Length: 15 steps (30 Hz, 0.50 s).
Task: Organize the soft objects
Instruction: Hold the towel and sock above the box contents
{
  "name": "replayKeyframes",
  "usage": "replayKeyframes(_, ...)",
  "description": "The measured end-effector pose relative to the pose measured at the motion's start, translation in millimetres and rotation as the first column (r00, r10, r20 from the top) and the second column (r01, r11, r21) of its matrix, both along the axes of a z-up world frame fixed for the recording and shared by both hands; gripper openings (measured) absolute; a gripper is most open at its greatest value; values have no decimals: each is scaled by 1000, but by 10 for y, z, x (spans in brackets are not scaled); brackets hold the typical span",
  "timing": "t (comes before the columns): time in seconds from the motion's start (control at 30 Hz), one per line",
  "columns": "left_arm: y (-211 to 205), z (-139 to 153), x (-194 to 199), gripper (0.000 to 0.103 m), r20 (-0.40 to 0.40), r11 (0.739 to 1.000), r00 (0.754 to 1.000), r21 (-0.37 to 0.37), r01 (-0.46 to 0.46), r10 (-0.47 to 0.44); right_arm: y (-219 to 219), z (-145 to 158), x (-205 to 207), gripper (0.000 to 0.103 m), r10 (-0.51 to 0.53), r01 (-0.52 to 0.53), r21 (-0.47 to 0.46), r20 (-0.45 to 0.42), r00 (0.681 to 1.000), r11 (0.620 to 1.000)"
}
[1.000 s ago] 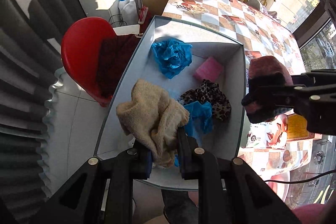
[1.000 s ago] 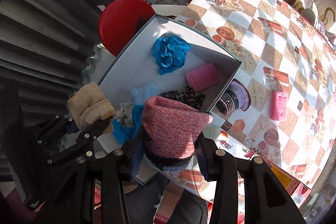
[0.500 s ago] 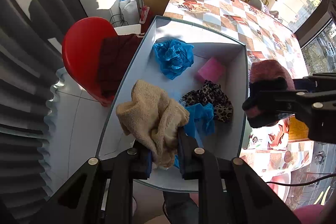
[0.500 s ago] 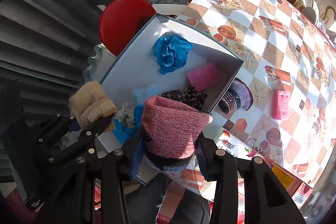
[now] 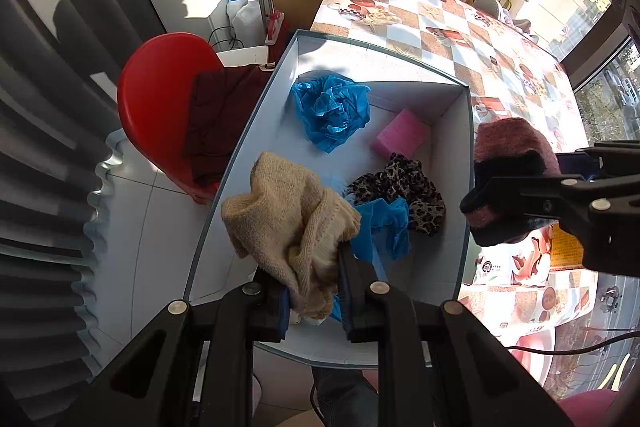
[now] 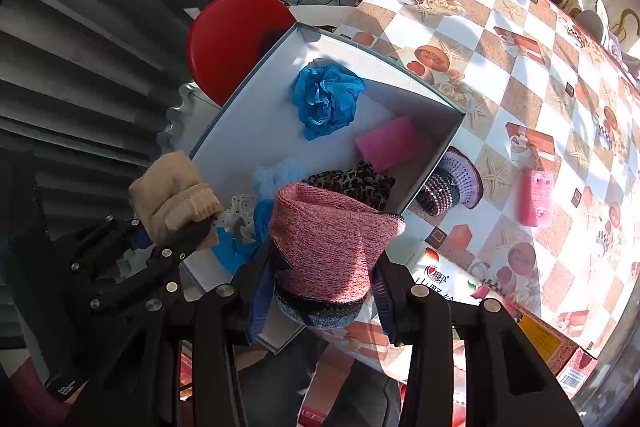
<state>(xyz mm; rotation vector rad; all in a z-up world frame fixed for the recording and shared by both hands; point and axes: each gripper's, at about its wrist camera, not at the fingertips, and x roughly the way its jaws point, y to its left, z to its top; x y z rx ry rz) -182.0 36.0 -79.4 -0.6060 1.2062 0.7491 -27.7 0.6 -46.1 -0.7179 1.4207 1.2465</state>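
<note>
A white cardboard box [image 5: 450,163] with a grey-blue rim fills the centre of the left wrist view, sitting at the edge of a table covered in a checked oilcloth [image 5: 436,27]. Inside it, toward the upper middle of the frame, lies a crumpled blue plastic glove bundle [image 5: 330,115]; just right of that, near the far corner, rests a pink sponge [image 5: 402,137]. Lower down sits a leopard-print scrunchie [image 5: 400,189], touching a blue cloth piece [image 5: 384,223] beside it. In the right wrist view a pale blue fluffy item [image 6: 276,175] and a white polka-dot fabric [image 6: 240,211] also show in the box.

The left gripper [image 5: 312,291] is clamped on a beige knitted hat [image 5: 288,219], which hangs over the near end of the box at lower centre. The right gripper [image 6: 324,291] is closed around a pink knitted hat [image 6: 332,239] with a dark band, held over the box's near right corner; in the left wrist view this hat appears at the right edge, just outside the box wall.

Outside the box, on the oilcloth, a purple striped knitted hat [image 6: 450,183] lies against the box's right wall, and a second pink sponge [image 6: 536,197] lies well apart to its right. A red plastic chair [image 5: 160,99] with a dark maroon cloth [image 5: 220,123] on it stands at the left of the box
</note>
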Motion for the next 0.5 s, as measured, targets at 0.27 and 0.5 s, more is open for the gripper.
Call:
replayKeyframes(0.27, 82, -67, 21, 21, -13, 1000, 1000, 5, 2, -2, 51, -102, 13, 46, -4, 4, -17, -4, 1000, 1000)
replayKeyframes(0.5, 169, -216, 57, 21, -44, 1000, 999, -4, 0, 0, 242, -419, -34, 46, -12, 10, -56, -37, 999, 998)
